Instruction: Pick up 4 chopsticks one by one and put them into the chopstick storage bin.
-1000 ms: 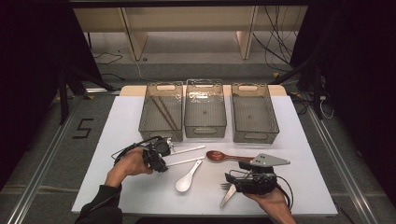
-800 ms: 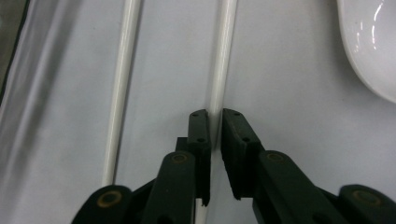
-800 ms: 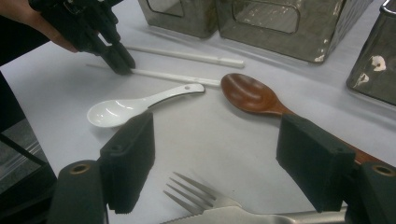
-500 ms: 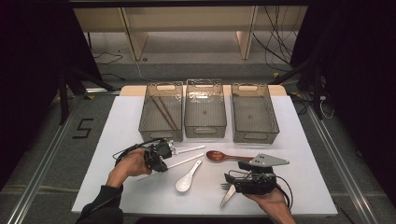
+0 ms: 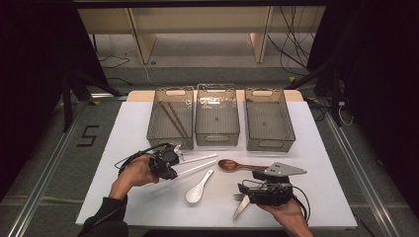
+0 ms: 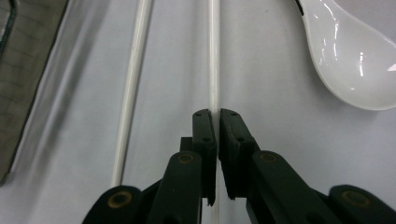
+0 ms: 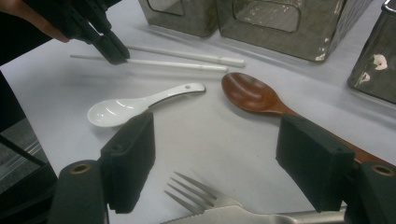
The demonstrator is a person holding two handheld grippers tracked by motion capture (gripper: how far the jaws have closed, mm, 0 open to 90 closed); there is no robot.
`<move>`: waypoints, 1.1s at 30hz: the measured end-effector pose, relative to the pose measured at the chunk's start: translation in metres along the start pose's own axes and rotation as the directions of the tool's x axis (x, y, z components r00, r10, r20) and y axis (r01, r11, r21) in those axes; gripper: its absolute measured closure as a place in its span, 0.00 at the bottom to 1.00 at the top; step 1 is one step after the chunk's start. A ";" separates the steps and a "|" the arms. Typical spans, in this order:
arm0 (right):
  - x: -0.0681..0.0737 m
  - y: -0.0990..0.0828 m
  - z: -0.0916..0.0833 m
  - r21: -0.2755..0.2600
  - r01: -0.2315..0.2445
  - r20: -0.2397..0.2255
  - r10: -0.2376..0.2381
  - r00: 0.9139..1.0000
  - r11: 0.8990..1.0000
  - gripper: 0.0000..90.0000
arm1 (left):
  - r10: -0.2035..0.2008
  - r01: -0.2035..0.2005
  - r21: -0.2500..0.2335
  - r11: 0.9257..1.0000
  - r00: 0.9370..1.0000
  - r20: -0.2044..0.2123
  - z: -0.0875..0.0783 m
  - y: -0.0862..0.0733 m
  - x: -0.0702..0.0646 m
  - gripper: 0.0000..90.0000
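The left gripper clenched one thin white plastic chopstick at frame centre, presumably for lifting; the right gripper stood released above the metal fork.

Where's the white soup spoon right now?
In the high view the white soup spoon lies on the table's near middle, between the two hands, just right of the white chopsticks and left of the wooden spoon.

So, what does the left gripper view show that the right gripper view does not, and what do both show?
Left gripper view alone: the left hand-held gripper seen close, its jaws closed on one white chopstick. Right gripper view alone: the wooden spoon, the fork, and the right hand-held gripper open above them. Both: the second chopstick, the white spoon, the white table.
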State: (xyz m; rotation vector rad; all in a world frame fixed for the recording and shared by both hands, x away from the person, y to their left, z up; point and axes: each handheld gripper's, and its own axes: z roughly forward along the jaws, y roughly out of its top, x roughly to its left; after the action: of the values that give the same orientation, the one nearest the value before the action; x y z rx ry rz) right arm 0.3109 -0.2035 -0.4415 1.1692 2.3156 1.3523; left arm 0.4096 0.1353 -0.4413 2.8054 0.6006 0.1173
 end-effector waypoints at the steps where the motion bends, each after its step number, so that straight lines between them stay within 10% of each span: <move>1: 0.000 0.000 0.000 -0.001 0.002 0.000 -0.002 1.000 1.000 0.32 | -0.003 0.003 -0.003 1.000 1.000 -0.005 -0.001 0.000 0.000 0.94; 17: -0.001 0.000 -0.001 -0.008 -0.002 0.003 0.002 1.000 1.000 0.32 | -0.078 0.073 -0.158 0.985 0.997 -0.026 -0.044 0.002 -0.006 0.95; 23: -0.002 0.000 -0.002 -0.010 -0.010 0.000 0.010 1.000 1.000 0.32 | -0.172 0.157 -0.252 0.955 0.984 -0.040 -0.060 0.003 0.003 0.94; 33: -0.002 0.000 -0.002 -0.012 -0.012 0.000 0.012 1.000 1.000 0.32 | -0.357 0.319 -0.359 0.877 0.933 -0.044 -0.071 0.001 0.047 0.94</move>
State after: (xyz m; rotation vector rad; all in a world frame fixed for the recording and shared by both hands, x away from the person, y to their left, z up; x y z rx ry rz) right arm 0.3114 -0.2062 -0.4403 1.1810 2.3010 1.3686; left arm 0.4437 0.1709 -0.3718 2.3255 0.9838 0.2782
